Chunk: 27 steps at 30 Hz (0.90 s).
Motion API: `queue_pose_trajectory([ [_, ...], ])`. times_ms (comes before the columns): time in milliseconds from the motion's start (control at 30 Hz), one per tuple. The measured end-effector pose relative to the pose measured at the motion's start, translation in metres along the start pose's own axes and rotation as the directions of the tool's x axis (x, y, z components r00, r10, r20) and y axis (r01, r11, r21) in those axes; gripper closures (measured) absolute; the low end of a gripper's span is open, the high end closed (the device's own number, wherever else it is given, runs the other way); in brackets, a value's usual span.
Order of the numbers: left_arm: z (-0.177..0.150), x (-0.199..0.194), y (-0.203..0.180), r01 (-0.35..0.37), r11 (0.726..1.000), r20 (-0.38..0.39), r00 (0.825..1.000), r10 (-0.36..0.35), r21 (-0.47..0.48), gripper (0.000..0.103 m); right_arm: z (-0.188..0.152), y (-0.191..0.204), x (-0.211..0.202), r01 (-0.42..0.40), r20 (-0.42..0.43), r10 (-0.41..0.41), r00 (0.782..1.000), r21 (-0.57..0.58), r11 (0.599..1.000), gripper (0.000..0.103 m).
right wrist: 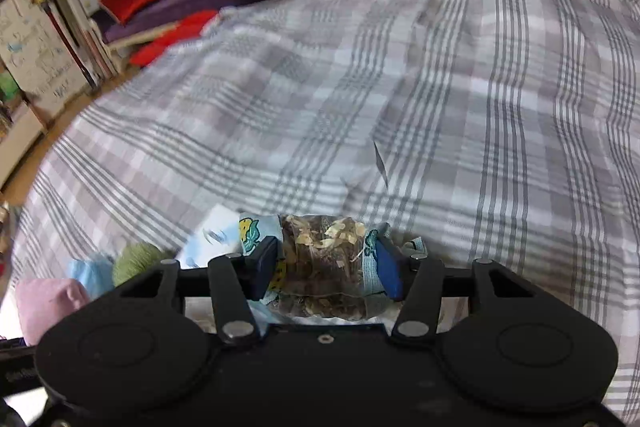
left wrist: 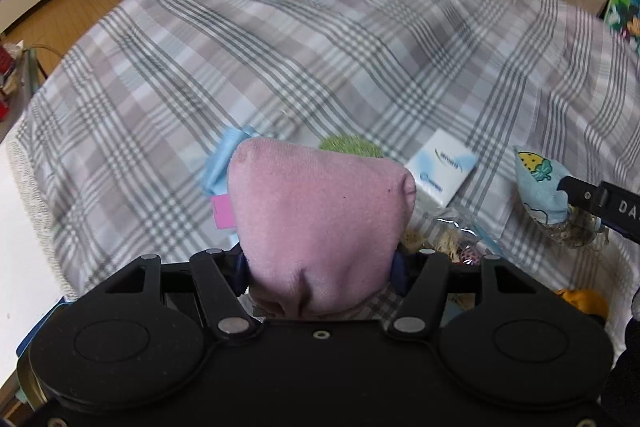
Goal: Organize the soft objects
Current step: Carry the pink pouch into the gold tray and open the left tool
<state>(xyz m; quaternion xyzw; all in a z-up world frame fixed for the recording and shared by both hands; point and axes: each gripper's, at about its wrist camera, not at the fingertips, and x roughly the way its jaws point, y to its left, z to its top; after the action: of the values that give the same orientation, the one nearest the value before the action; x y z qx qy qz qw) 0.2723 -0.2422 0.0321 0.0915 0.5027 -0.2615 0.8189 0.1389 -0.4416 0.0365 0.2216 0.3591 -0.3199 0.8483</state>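
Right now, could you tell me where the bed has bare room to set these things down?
The plaid sheet lies bare beyond both claws, up to the far edge. It is crowded near them: green ball, white packet, blue cloth and clear bags.

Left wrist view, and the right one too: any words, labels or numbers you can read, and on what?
"DA", white letters cut off by the frame edge, on the black body of the right gripper.
White and blue packet: blue logos and print, too blurred to read.
Pink tag beside the pink sock: no print visible.
Right wrist view, white cabinet: scribbled markings, unreadable.
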Motion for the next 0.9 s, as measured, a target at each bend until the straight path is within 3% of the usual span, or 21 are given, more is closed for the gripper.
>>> queue_pose_trajectory([
  [233, -0.009, -0.042, 0.031, -0.038, 0.998, 0.003, 0.999, 0.038, -0.048, 0.044, -0.01, 0.022, -0.053, -0.126, 0.116, 0.14, 0.983, -0.117, 0.985, 0.051],
  [400, -0.033, -0.063, 0.06, -0.088, 0.993, -0.031, 0.996, 0.086, -0.075, 0.044, -0.027, 0.05, -0.078, -0.267, 0.09, 0.294, 0.952, -0.229, 0.936, 0.051],
  [633, -0.082, -0.064, 0.113, -0.19, 0.972, -0.139, 0.975, 0.171, -0.137, 0.044, -0.059, 0.089, -0.089, -0.469, -0.071, 0.476, 0.876, -0.347, 0.812, 0.051],
  [900, -0.137, -0.041, 0.178, -0.303, 0.913, -0.249, 0.939, 0.237, -0.273, 0.044, -0.125, 0.141, -0.093, -0.602, -0.274, 0.546, 0.792, -0.504, 0.62, 0.051],
])
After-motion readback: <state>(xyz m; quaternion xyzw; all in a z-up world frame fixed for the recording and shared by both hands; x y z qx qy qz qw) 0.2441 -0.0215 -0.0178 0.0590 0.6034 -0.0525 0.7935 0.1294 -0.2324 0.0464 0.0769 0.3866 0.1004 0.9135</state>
